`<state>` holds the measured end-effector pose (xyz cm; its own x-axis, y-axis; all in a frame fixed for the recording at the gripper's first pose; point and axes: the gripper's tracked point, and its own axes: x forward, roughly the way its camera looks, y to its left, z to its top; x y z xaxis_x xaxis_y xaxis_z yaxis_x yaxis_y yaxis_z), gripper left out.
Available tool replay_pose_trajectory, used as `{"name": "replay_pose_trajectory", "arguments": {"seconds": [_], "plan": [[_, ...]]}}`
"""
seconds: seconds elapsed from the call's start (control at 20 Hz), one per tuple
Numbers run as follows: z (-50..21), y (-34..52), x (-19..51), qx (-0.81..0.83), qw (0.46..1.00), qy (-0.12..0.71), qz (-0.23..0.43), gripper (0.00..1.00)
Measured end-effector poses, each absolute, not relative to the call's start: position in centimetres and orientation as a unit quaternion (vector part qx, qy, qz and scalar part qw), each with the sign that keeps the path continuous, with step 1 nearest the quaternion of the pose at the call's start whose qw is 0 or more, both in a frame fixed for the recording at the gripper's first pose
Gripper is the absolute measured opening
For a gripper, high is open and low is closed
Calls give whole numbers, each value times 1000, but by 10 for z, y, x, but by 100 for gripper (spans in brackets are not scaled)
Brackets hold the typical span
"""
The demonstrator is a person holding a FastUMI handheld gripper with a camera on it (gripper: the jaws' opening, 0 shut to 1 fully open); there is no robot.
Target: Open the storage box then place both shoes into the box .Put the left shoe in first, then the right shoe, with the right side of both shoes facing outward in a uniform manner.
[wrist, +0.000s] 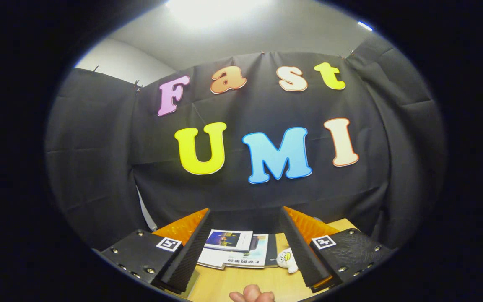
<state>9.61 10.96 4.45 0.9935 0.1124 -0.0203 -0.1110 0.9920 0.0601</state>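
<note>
**Jaws released, raised above tabletop, no box or shoes in my feed**

I see the gripper (243, 247) tilted up toward the booth wall (262, 197), jaws spread wide, nothing between them. Both fingers (189, 251) stand well apart, each with a square marker tag on its outer block.

Between the fingers, on the wooden tabletop (241, 285): a small stack of booklets (235, 249), the top one smaller with a dark photo cover, the lower one wider and pale. They lie flat, close to the left finger's inner face from this angle; I can't tell if they touch it. Just right of the booklets, near the right finger, sits a small white toy (286, 259) with a yellow patch, looks like a duck figure, too small to be sure.

A person's fingertips (252, 293) poke in below the jaws, at the near side of the tabletop, apart from the booklets and toy.

Above the black wall: pale ceiling with a bright lamp glare.

Task items: I can't locate the storage box or either shoe from here.
</note>
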Motion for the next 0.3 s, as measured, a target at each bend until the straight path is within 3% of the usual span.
{"name": "replay_pose_trajectory", "arguments": {"seconds": [0.3], "plan": [[39,81,99,23,999,6,49,98]]}}
